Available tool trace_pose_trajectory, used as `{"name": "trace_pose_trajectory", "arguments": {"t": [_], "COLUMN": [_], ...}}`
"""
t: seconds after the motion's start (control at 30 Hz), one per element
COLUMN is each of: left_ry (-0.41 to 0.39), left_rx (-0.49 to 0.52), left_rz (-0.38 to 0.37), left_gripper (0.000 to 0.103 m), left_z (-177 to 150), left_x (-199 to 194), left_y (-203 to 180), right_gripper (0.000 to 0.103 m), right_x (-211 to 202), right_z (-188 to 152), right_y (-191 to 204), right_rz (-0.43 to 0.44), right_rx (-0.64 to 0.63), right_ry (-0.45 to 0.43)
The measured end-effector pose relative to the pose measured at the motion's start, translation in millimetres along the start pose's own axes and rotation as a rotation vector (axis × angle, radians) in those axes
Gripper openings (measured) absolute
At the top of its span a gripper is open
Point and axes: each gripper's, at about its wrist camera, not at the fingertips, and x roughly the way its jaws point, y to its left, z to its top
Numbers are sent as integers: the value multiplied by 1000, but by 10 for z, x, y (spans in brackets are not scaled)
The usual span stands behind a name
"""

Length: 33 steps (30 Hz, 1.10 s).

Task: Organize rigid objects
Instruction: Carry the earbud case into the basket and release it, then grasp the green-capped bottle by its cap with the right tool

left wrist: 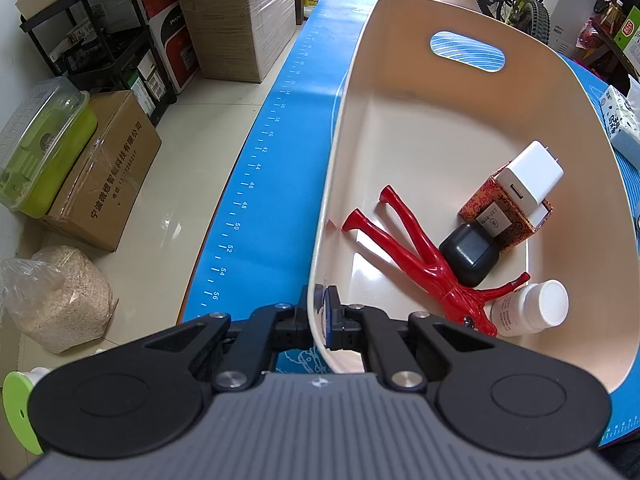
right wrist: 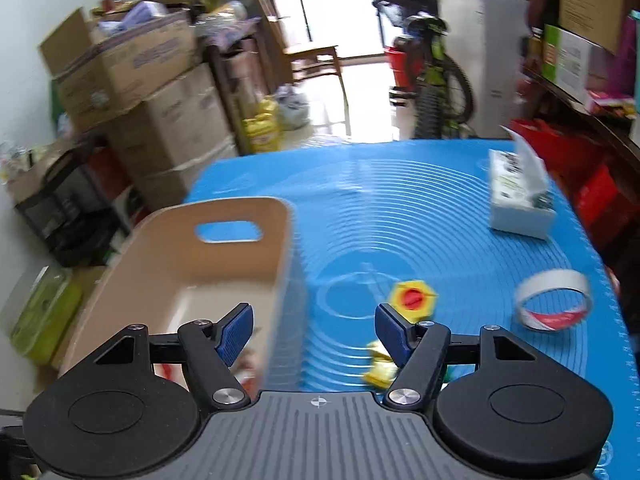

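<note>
A cream plastic bin [left wrist: 360,92] with a handle slot sits on the blue mat [left wrist: 280,152]. In it lie a red figurine [left wrist: 424,264], a black case [left wrist: 468,254], a patterned red box [left wrist: 506,212], a white charger [left wrist: 530,182] and a white bottle [left wrist: 532,308]. My left gripper [left wrist: 322,316] is shut on the bin's near-left wall. My right gripper [right wrist: 314,330] is open and empty above the mat beside the bin [right wrist: 224,252]. A yellow and red toy [right wrist: 414,298], a yellow piece [right wrist: 378,372] and a tape roll [right wrist: 554,300] lie on the mat.
A tissue box [right wrist: 518,196] stands at the mat's far right. Cardboard boxes [left wrist: 236,20] and a black shelf [left wrist: 100,40] stand on the floor to the left, with a green container [left wrist: 44,148] and a sack [left wrist: 60,300]. A bicycle [right wrist: 432,80] stands behind.
</note>
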Motion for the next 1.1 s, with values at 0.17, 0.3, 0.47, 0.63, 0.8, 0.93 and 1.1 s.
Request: {"name": "trace_pose_trajectory", "arguments": {"t": [0.17, 0.3, 0.47, 0.63, 0.8, 0.93, 1.1], "left_ry": [0, 0, 0, 0, 0, 0, 0], "left_rx": [0, 0, 1, 2, 1, 1, 1], "left_rz": [1, 1, 2, 3, 3, 3, 3], "left_gripper": [7, 7, 7, 7, 7, 7, 7], "left_z": [0, 0, -3, -3, -3, -3, -3], "left_x": [0, 1, 0, 1, -1, -1, 0], "left_y": [1, 0, 0, 0, -1, 0, -3], "right_gripper": [73, 73, 73, 73, 73, 70, 47], "right_x": [226, 455, 697, 879, 997, 1000, 970], "right_z": [-91, -195, -328, -468, -540, -569, -601], "right_y": [-332, -500, -660, -750, -746, -783, -762], "right_rz": [-90, -169, -205, -215, -206, -188, -170], "right_rx": [6, -18, -44, -68, -86, -67, -89], "right_ry": [43, 79, 128, 162, 177, 128, 103]}}
